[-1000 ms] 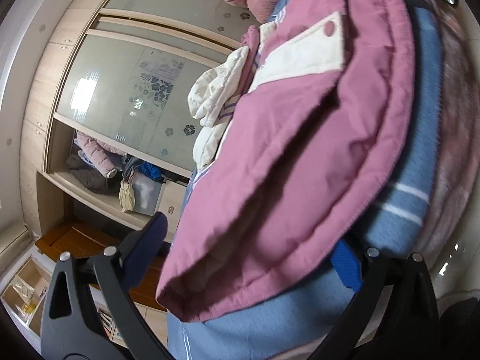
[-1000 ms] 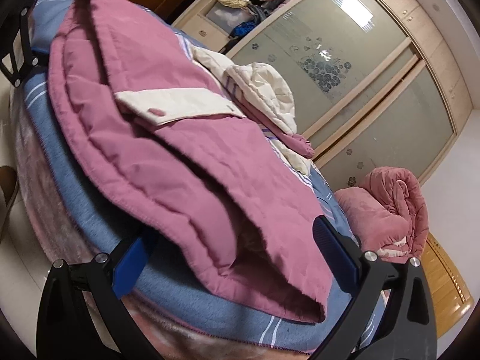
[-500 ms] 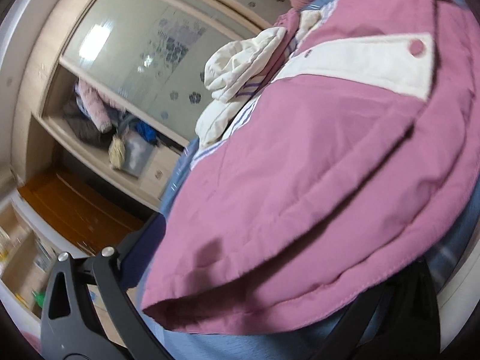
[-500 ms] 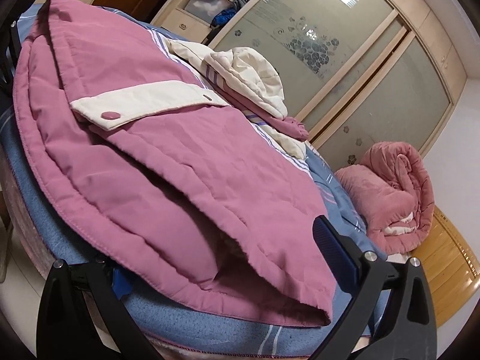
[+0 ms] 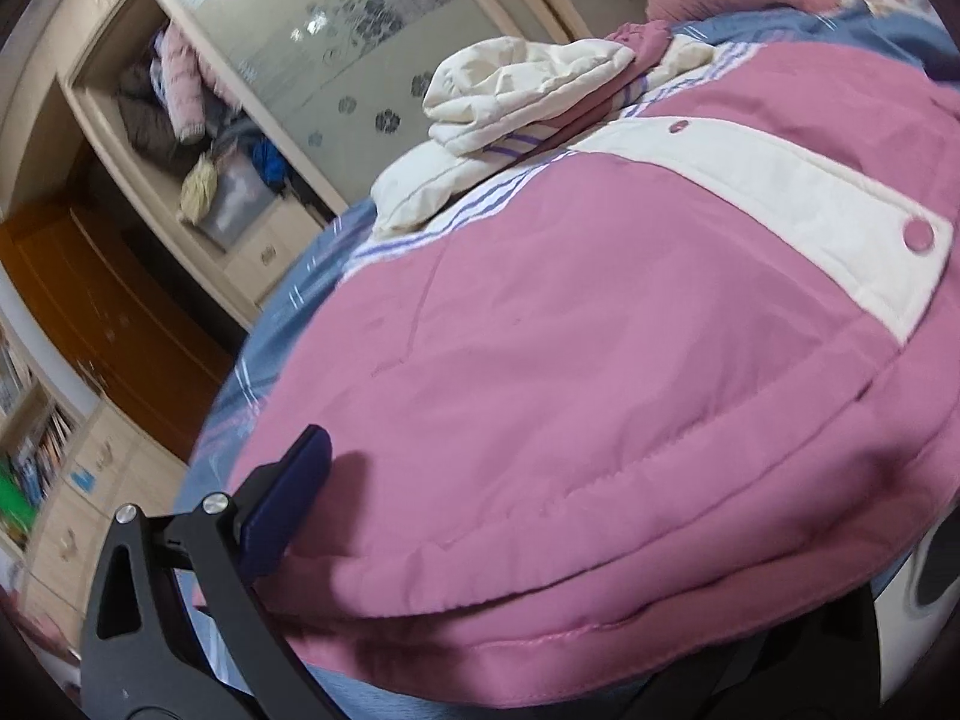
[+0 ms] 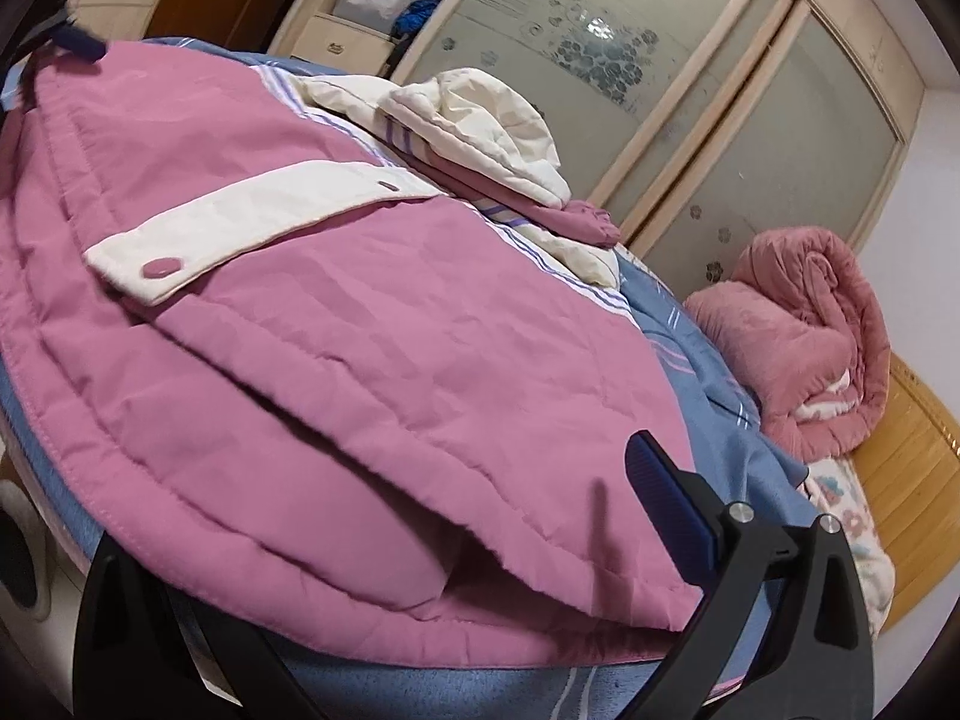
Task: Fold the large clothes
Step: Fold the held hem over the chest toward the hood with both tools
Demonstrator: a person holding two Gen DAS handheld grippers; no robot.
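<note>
Two grippers reached the near hem of a padded pink jacket with a cream snap-button flap [image 5: 600, 390] that lay spread over a blue striped bedsheet [image 5: 282, 324] on the bed. At far left in my left wrist view stood a pale wooden wardrobe with frosted, flower-printed sliding doors [image 5: 372, 30], one bay open and stuffed with clothes. My left gripper [image 5: 540, 630] was spread wide at the hem: its dark blue padded left finger [image 5: 288, 510] lay on top of the pink fabric at the jacket's left edge, while the other finger was hidden under the hem, so I could not tell what it touched. Beyond the jacket's body its cream quilted hood [image 5: 516, 90] lay bunched toward the wardrobe. In my right wrist view the same jacket [image 6: 360, 330] filled the bed's near side, its layers gaping open at the hem. My right gripper [image 6: 390, 570] was also spread wide, the left finger tucked beneath the hem and the ribbed blue right finger [image 6: 666, 504] just beside the jacket's right corner. Farthest right, a rolled pink plush blanket [image 6: 804, 348] rested at the head of the bed.
</note>
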